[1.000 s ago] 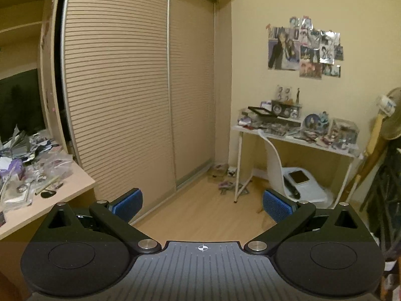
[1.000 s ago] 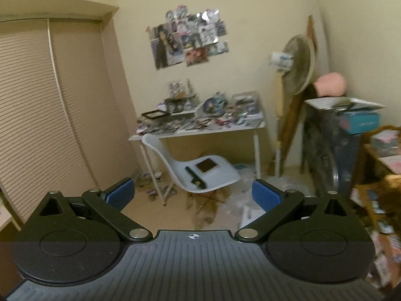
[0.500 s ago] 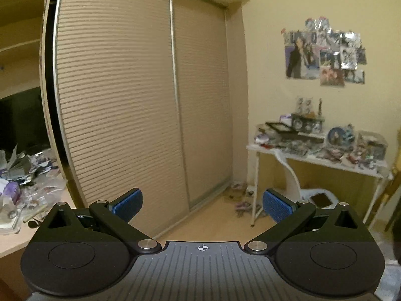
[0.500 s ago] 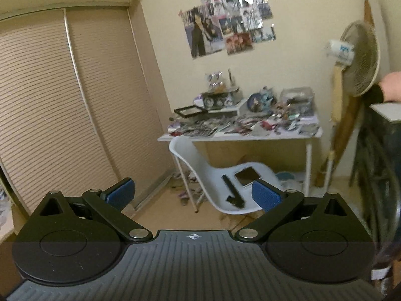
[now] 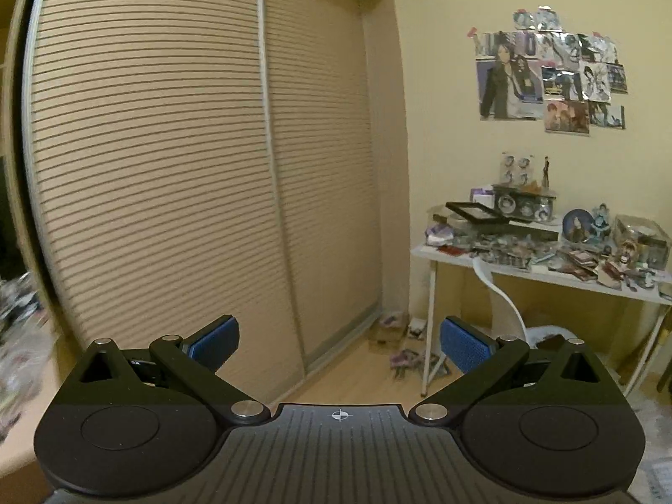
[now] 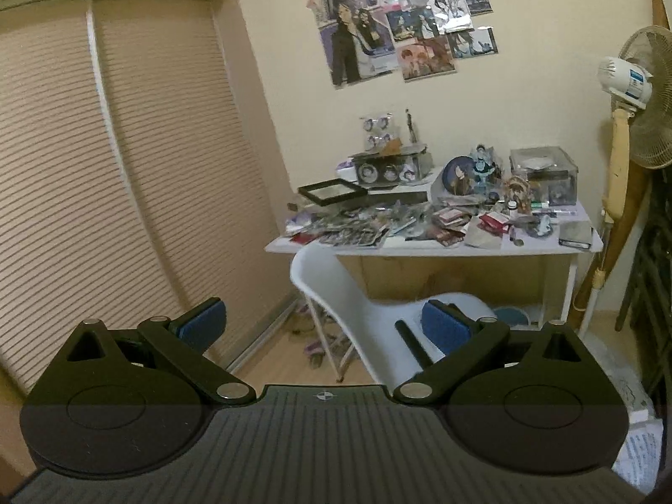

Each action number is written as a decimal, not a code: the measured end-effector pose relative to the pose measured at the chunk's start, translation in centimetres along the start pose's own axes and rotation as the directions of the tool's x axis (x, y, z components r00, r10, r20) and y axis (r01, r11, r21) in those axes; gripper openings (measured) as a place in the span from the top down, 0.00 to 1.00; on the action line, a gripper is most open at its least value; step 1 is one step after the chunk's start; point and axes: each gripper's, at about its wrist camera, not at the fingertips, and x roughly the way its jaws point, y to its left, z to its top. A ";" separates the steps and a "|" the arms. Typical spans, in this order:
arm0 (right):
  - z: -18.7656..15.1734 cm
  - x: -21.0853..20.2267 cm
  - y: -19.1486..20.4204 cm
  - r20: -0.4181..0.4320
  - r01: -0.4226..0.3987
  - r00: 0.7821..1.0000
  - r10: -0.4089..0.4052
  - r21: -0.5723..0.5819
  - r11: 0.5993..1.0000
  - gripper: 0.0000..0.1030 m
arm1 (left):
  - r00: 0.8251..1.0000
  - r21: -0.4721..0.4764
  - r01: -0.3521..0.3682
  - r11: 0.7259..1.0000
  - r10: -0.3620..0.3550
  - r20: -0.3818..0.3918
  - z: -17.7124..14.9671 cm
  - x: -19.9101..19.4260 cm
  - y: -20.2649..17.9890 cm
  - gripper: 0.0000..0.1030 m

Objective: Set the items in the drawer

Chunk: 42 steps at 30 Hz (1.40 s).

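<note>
Both hand-held grippers are carried level at mid-room height, nothing between their pads. Left hand-held gripper (image 5: 339, 342): jaws spread wide, empty. Right hand-held gripper (image 6: 322, 322): jaws likewise wide apart, empty.

Step in hand, as judged: approach or search. No item has been picked and no drawer appears in either view, so its place cannot be given. The items most likely meant lie heaped on the white desk (image 6: 437, 248) against the far wall, crowded from its left edge to its right corner: cards, packets, a black frame (image 6: 332, 192), a clear box (image 6: 544, 174).

Next move calls for closing on that desk, or finding the drawer first, then choosing one piece that stands free of the heap. Most pieces are flat and overlap, so a clean two-finger pinch looks difficult.

Obstructions: a white chair (image 6: 378, 319) stands at the front edge of the desk, a dark bar-shaped object on its seat, and blocks a straight reach to the left half. A fan (image 6: 634, 96) stands just beside the right end. Loose litter (image 5: 403, 357) lies on the floor by the desk leg. Louvred sliding doors (image 5: 189, 176) fill the left of both views. A second cluttered surface (image 5: 19, 357) shows, blurred, at the left edge of the left view.
</note>
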 end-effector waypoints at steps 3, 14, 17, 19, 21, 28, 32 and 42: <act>2.2 5.2 2.8 -0.011 0.013 1.000 -0.013 0.017 1.000 0.00 | 1.000 0.007 0.024 1.000 -0.024 -0.014 2.8 6.0 1.7 0.00; 7.2 19.0 7.9 0.020 0.026 0.999 -0.027 0.065 0.998 0.00 | 0.993 -0.057 0.116 0.992 -0.117 0.001 9.0 21.9 5.9 0.00; 8.3 23.7 8.1 -0.005 0.037 0.999 -0.037 0.098 0.995 0.00 | 0.991 -0.054 0.127 0.990 -0.129 -0.025 8.7 25.5 5.5 0.00; 9.1 26.6 8.1 -0.007 0.026 1.000 -0.026 0.124 0.992 0.00 | 0.991 -0.037 0.132 0.990 -0.134 -0.031 8.8 28.0 5.0 0.00; 10.1 30.1 8.2 0.001 0.022 1.000 -0.022 0.127 0.992 0.00 | 0.991 -0.034 0.135 0.990 -0.136 -0.017 9.5 30.7 4.7 0.00; 14.6 41.1 8.9 0.045 0.037 0.998 -0.039 0.048 0.998 0.00 | 0.992 -0.131 0.110 0.985 -0.116 -0.042 15.5 41.6 3.5 0.00; 16.7 47.6 9.6 0.054 0.000 0.999 0.005 -0.078 0.997 0.00 | 0.996 -0.162 0.088 0.983 -0.088 0.006 17.9 46.4 2.7 0.00; 18.8 59.6 10.9 0.013 0.057 0.998 -0.057 -0.004 0.998 0.00 | 0.983 -0.090 0.180 0.980 -0.183 -0.024 21.5 58.3 -1.7 0.00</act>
